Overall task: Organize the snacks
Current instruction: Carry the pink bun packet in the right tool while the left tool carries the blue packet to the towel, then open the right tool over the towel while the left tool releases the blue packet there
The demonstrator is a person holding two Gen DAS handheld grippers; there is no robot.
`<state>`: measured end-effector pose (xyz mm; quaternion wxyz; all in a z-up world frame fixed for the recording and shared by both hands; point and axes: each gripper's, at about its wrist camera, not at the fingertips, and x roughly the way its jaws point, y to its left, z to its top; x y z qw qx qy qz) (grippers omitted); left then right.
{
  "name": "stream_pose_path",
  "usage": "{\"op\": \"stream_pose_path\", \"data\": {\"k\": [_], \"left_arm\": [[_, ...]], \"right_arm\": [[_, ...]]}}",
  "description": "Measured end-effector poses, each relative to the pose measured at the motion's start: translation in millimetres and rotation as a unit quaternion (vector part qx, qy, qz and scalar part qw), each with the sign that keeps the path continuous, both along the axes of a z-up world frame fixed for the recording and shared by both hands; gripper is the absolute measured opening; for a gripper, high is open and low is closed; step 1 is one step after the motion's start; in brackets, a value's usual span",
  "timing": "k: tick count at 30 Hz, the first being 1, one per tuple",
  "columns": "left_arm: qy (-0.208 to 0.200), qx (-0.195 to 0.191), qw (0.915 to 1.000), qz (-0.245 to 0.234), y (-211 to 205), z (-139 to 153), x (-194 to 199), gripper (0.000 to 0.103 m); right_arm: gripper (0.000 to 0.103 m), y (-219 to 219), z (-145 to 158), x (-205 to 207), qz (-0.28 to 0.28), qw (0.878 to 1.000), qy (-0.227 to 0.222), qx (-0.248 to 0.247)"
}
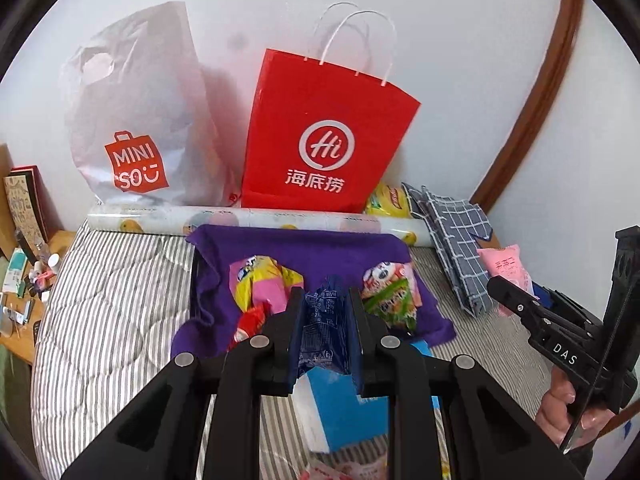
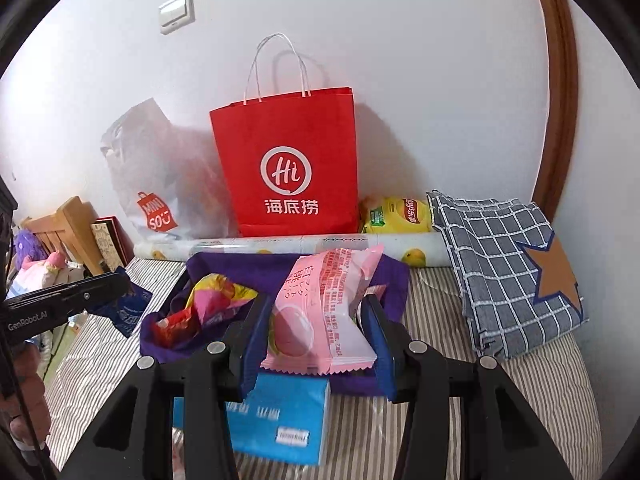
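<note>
Gripped flat between the fingers of the left gripper (image 1: pixel 325 312), a dark blue snack packet (image 1: pixel 324 332) hangs over the purple-lined box (image 1: pixel 304 252) on the striped bed (image 1: pixel 112 300); the fingers of the right gripper (image 2: pixel 312 332) pinch a pink snack packet (image 2: pixel 320 312) at its lower half, above the same box. Inside the box, a yellow-and-pink packet (image 1: pixel 264 284) lies at ten o'clock from the left fingers and a green-and-white packet (image 1: pixel 390 296) at two o'clock, with a small red packet (image 1: pixel 250 326) just beside the left finger. A blue carton (image 2: pixel 280 416) sits at six o'clock, under both tools. Behind, at twelve o'clock, a red paper bag (image 2: pixel 288 168) stands against the wall, a grey plastic bag (image 1: pixel 136 120) to its left. The risk, judging from here: both packets are slippery film held only at an edge, and the two tools converge on one small box, so a collision or a snagged purple lining could spill either snack onto the bed. Only the right view shows a wall switch (image 2: pixel 177 12) and the star on the checked cloth (image 2: pixel 504 264); only the left view shows the green-and-white packet.
</note>
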<state>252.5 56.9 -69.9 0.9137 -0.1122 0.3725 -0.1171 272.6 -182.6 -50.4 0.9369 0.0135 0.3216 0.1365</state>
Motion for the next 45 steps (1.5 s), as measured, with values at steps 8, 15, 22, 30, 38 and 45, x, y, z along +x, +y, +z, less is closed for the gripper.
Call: {"op": "stream_pose_path", "data": {"k": [8, 15, 22, 30, 38, 45], "left_arm": [[0.015, -0.024, 0.9996, -0.01, -1.2, -16.3, 33.5, 0.02], [0.031, -0.037, 0.9984, -0.03, -12.0, -39.4, 55.0, 0.02], [0.057, -0.045, 0.9963, -0.046, -20.9, -66.1, 72.5, 0.02], [0.085, -0.055, 0.9935, -0.053, -22.7, -90.3, 81.3, 0.02], [0.098, -0.055, 0.9926, -0.046, -19.3, -98.1, 85.9, 0.021], [0.102, -0.054, 0.9923, -0.045, -20.6, -98.7, 86.5, 0.021]], "right_arm": [[0.044, 4.2, -15.6, 41.6, 0.002, 1.0, 0.017, 0.007], [0.044, 11.6, -39.4, 69.8, 0.011, 0.999, 0.041, 0.002], [0.044, 19.8, -73.8, 89.6, 0.031, 0.996, 0.085, -0.009], [0.044, 23.9, -96.8, 96.6, 0.036, 0.992, 0.115, -0.022], [0.045, 20.9, -106.6, 100.2, 0.028, 0.991, 0.127, -0.032], [0.045, 19.5, -107.6, 100.7, 0.021, 0.991, 0.128, -0.032]]}}
